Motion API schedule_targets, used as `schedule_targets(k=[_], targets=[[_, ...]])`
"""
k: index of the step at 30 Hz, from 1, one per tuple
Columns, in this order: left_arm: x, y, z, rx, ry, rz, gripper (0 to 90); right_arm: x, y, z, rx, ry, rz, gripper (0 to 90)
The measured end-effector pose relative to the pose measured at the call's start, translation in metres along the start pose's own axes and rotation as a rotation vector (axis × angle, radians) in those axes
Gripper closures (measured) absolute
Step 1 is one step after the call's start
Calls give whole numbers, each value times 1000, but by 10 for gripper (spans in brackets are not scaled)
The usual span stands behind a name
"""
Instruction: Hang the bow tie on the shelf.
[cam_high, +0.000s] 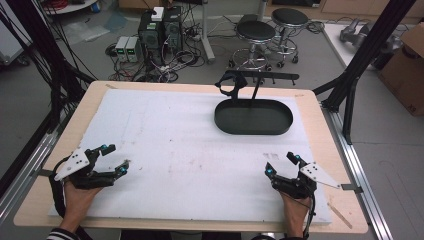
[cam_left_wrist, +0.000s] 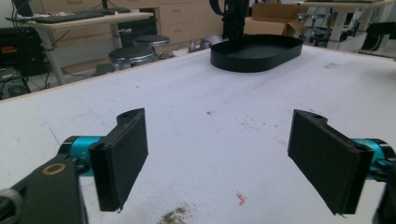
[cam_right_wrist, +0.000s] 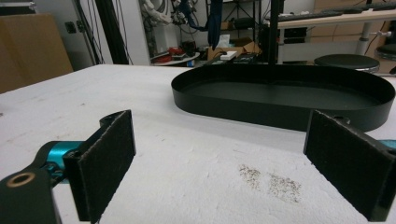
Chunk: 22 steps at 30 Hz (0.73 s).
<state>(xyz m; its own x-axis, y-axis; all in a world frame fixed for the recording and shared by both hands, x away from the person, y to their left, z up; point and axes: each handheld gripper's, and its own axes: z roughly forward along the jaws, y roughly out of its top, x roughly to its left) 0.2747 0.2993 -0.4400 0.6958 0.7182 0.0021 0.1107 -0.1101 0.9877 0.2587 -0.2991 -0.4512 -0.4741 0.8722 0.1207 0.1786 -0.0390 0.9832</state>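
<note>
A black oval tray (cam_high: 253, 118) with an upright post and a hook arm stands at the far right of the white mat (cam_high: 190, 150); its inside looks bare. My left gripper (cam_high: 115, 159) rests at the near left of the mat, jaws wide apart with nothing between them. My right gripper (cam_high: 281, 163) sits at the near right, also open and holding nothing. In the left gripper view the tray (cam_left_wrist: 256, 52) lies far ahead beyond my gripper (cam_left_wrist: 229, 158). The right gripper view has the tray (cam_right_wrist: 280, 95) close ahead, past my gripper (cam_right_wrist: 229, 163).
The mat carries faint dirt stains (cam_right_wrist: 271, 182) near the right gripper. Black frame struts (cam_high: 360, 55) rise beside the table's right edge. Stools (cam_high: 256, 32) and computer boxes (cam_high: 160, 30) stand on the floor beyond the far edge.
</note>
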Motion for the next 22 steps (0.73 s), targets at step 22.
schedule_targets(k=[22], targets=[[2, -11, 0, -56, 51, -60, 172, 0, 1, 2, 22, -9, 6, 81]])
